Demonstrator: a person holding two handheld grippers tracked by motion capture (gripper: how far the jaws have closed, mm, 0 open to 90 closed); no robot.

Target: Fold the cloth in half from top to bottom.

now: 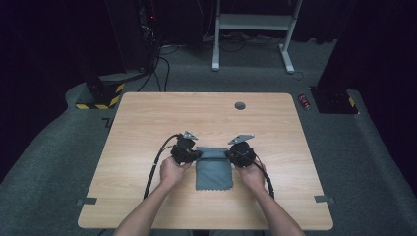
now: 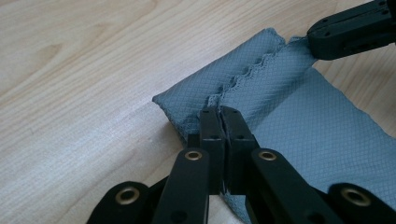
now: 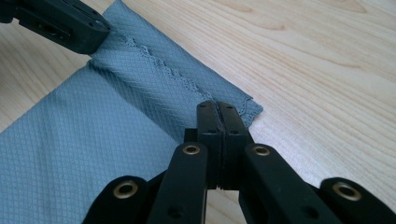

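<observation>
A grey-blue cloth [image 1: 214, 169] with a scalloped hem lies on the wooden table [image 1: 147, 118], its far edge folded back in a narrow band. My left gripper [image 1: 197, 155] is shut on the far left corner of the cloth [image 2: 275, 116], its jaws pressed together at the fold [image 2: 219, 112]. My right gripper [image 1: 228, 154] is shut on the far right corner of the cloth [image 3: 93, 140], jaws closed over the hem [image 3: 217, 108]. The right gripper's jaws [image 2: 348, 30] appear at the far end of the fold in the left gripper view, and the left gripper's jaws [image 3: 65, 25] in the right gripper view.
A round grommet [image 1: 240, 105] sits in the table near its far edge. Bits of tape [image 1: 86, 201] mark the near corners. A red can [image 1: 304, 102] lies on the carpet at the right; a yellow-black striped base [image 1: 101, 93] and a white desk frame [image 1: 253, 29] stand beyond.
</observation>
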